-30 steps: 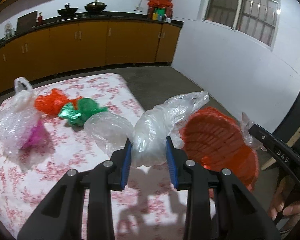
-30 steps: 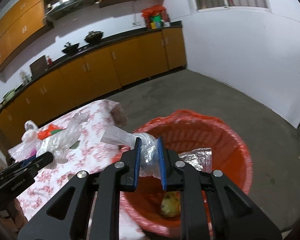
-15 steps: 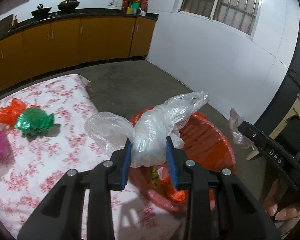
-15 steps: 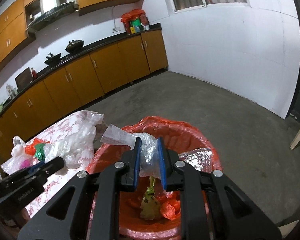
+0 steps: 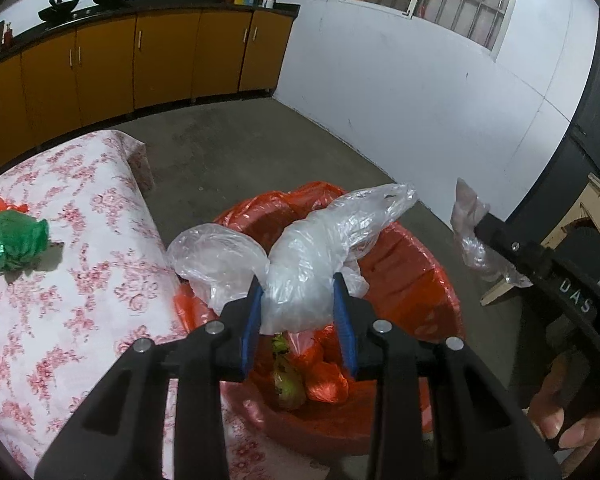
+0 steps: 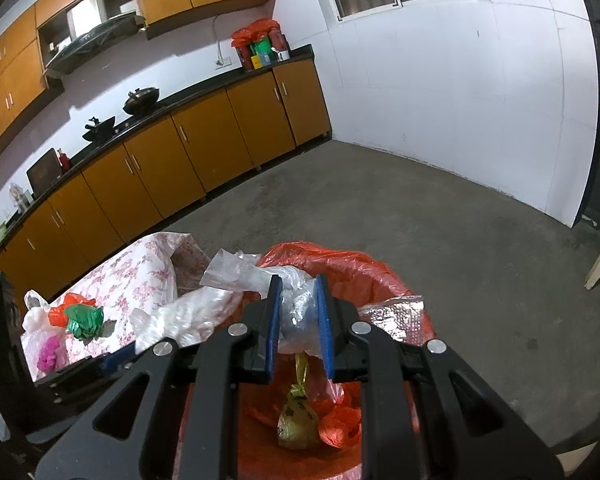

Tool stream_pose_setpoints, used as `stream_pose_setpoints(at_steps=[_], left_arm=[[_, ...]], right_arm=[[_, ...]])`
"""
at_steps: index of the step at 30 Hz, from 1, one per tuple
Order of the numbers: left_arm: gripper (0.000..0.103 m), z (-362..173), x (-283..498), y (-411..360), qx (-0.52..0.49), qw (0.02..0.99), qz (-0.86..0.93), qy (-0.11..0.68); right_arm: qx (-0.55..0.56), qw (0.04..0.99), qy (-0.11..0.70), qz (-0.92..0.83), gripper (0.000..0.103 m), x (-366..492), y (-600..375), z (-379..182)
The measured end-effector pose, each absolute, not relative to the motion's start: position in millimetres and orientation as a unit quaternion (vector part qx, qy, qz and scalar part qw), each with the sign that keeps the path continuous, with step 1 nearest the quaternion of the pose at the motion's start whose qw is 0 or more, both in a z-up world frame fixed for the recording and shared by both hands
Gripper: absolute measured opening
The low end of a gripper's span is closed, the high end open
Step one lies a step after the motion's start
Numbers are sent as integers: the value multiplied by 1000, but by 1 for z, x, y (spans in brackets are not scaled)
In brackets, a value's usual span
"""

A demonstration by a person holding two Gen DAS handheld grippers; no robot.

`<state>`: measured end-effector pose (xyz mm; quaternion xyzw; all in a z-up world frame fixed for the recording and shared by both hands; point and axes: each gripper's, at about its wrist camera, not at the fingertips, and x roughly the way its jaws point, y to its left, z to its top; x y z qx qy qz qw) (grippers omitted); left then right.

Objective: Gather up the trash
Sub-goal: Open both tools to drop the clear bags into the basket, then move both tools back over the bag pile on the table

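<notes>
**Both grippers over the bin, each clamped on a clear bag**

Left gripper (image 5: 300, 312): tilted down and forward, blue pads (image 5: 253, 320) pinched on a big crumpled clear plastic bag (image 5: 312, 264). The bag bulges up and out to both sides of the jaws and hangs right above the bin opening.

Right gripper (image 6: 298, 318): also pitched down, jaws clenched on a smaller wad of clear plastic (image 6: 296, 308) with a flat tail sticking out left. It sits over the near rim of the bin. A person's fingers (image 5: 568, 432) wrap its handle, seen low right in the left wrist view.

Bin (image 6: 380, 276): one, red, lined with an orange-red bag, on the floor just beside the table corner. Inside: one knotted yellowish bag (image 6: 296, 424), crumpled orange plastic (image 6: 340, 424), one silver foil sheet (image 6: 396, 316) on the far-right rim.

Table (image 5: 80, 300), floral cloth, trash left on it: one green wad (image 6: 85, 320), one orange wad (image 6: 62, 308) touching it, one whitish bag with something pink inside (image 6: 46, 350). So two bags in the grippers, three pieces on the table.

Further back: orange cabinets (image 6: 204, 148), two woks (image 6: 140, 98) on the counter.
</notes>
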<state>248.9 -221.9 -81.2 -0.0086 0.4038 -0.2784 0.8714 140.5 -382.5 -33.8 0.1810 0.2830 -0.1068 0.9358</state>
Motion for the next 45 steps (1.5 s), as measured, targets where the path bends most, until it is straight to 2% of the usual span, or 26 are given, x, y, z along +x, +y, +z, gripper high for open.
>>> stream_pose_setpoints(at_steps=[15, 27, 39, 45], left_arm=[[43, -100, 255, -230, -1, 857, -285, 429], [47, -90, 251, -210, -4, 871, -265, 414], [62, -63, 240, -131, -21, 914, -186, 361], [67, -52, 229, -71, -25, 937, -120, 327]], right_arm=[[203, 929, 292, -106, 32, 141, -394, -40], [195, 930, 293, -106, 32, 139, -394, -40], [145, 942, 293, -80, 32, 151, -355, -36], [120, 947, 294, -43, 32, 166, -316, -33]])
